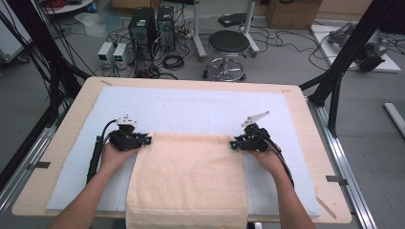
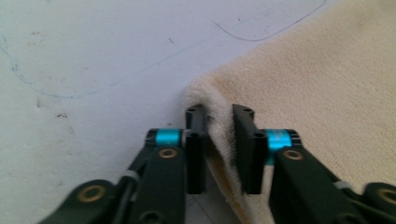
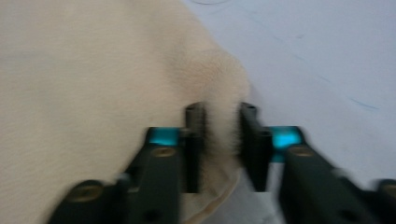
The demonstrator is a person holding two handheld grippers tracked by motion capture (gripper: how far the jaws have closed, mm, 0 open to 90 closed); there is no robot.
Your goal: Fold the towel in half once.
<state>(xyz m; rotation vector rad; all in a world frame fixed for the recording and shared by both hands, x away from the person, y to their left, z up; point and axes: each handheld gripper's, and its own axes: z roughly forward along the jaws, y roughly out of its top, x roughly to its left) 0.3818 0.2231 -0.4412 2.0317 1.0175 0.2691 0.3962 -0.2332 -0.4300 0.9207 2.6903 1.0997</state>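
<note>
A cream towel (image 1: 186, 181) lies folded on the white mat (image 1: 191, 107), and its near end hangs over the table's front edge. My left gripper (image 1: 145, 140) is at the towel's far left corner. In the left gripper view the jaws (image 2: 219, 114) pinch a raised fold of the towel (image 2: 317, 84) between them. My right gripper (image 1: 234, 143) is at the far right corner. In the blurred right gripper view its jaws (image 3: 222, 112) close on the towel's (image 3: 93, 93) bunched corner. Both grippers sit low on the mat, each held by a hand.
The wooden table (image 1: 305, 124) shows as a bare rim around the mat. Beyond its far edge are a black stool (image 1: 228, 45), computer towers (image 1: 143, 24) and loose cables on the floor. Black frame posts (image 1: 351, 47) stand at both sides.
</note>
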